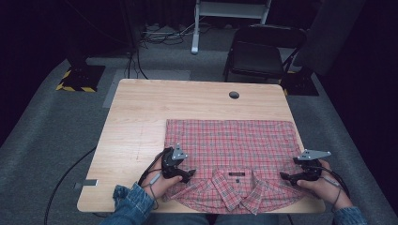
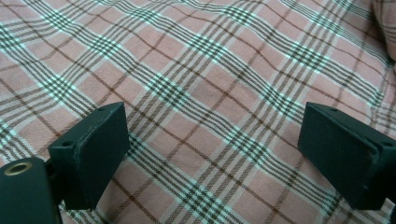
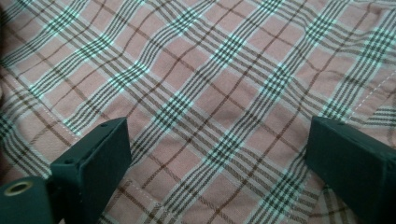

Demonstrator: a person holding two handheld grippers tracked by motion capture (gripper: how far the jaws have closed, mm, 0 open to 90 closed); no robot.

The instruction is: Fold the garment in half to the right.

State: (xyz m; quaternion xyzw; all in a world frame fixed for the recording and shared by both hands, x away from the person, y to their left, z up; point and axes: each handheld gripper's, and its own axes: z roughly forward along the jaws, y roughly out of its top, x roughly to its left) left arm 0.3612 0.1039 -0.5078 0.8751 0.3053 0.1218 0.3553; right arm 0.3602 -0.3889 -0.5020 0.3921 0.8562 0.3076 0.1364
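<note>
A red plaid shirt [image 1: 234,145] lies folded flat on the right half of the wooden table [image 1: 141,117], collar [image 1: 237,180] toward the near edge. My left gripper [image 1: 187,176] rests over the shirt's near left shoulder, jaws wide apart, with plaid cloth [image 2: 210,102] beneath them and nothing between. At the near right shoulder, my right gripper [image 1: 285,177] is also open, its jaws spread just above the fabric [image 3: 215,107], where a stitched seam runs.
A round cable hole [image 1: 233,95] sits near the table's far edge. Behind the table stand a black chair [image 1: 260,51] and a white frame [image 1: 230,14]. Bare wood lies left of the shirt. Cables trail on the grey floor.
</note>
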